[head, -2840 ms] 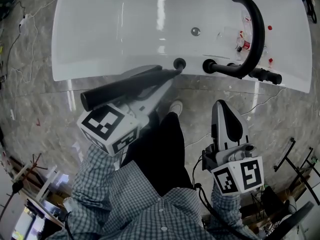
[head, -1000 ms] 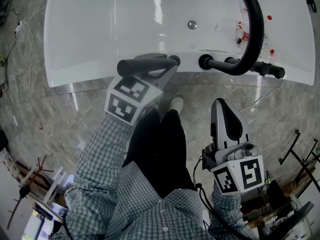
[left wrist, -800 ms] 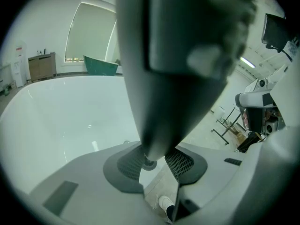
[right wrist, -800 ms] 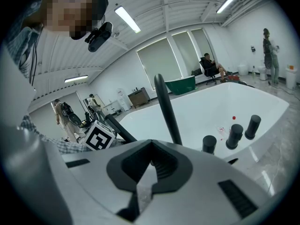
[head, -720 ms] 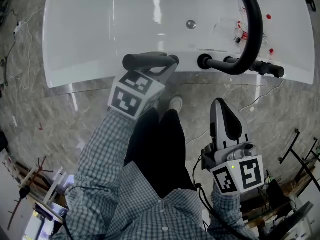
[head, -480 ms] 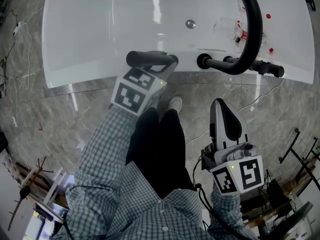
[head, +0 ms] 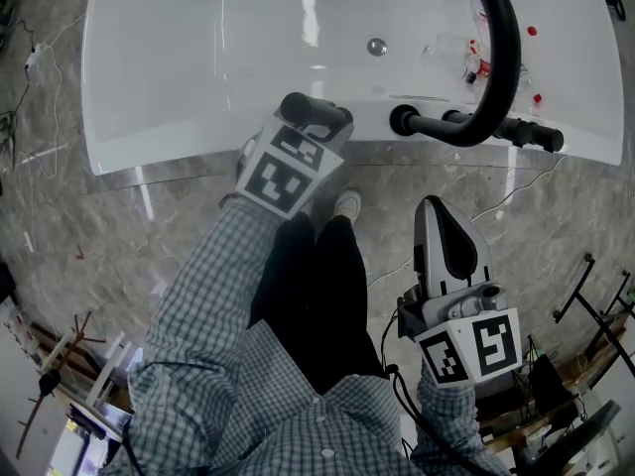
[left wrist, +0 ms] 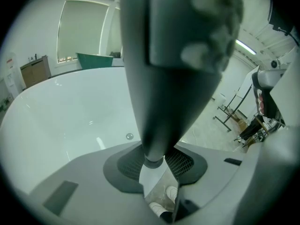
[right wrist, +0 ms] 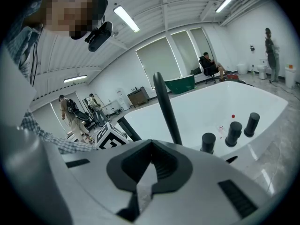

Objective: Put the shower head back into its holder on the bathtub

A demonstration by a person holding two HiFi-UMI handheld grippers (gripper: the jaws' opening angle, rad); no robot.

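Note:
The black shower head [head: 310, 110] stands almost upright at the near rim of the white bathtub [head: 179, 142], left of the faucet knobs. My left gripper [head: 327, 137] is shut on its handle. In the left gripper view the shower head [left wrist: 173, 55] fills the middle, its thin end pinched at my left gripper [left wrist: 157, 165]. The holder is hidden beneath it. My right gripper [head: 442, 208] hangs low over the floor, shut with nothing in it. In its own view my right gripper [right wrist: 143, 184] points toward the tub.
A black arched faucet spout [head: 499, 48] rises from the rim with black knobs [head: 402, 119] beside it; the spout [right wrist: 166, 107] and knobs [right wrist: 233, 132] also show in the right gripper view. The drain [head: 376, 46] and small red bits [head: 534, 32] lie in the tub. Marble floor and my legs lie below.
My left gripper has swung the shower head from lying out to the left up to nearly upright and moved it right, toward the rim by the knobs. The right gripper has stayed put.

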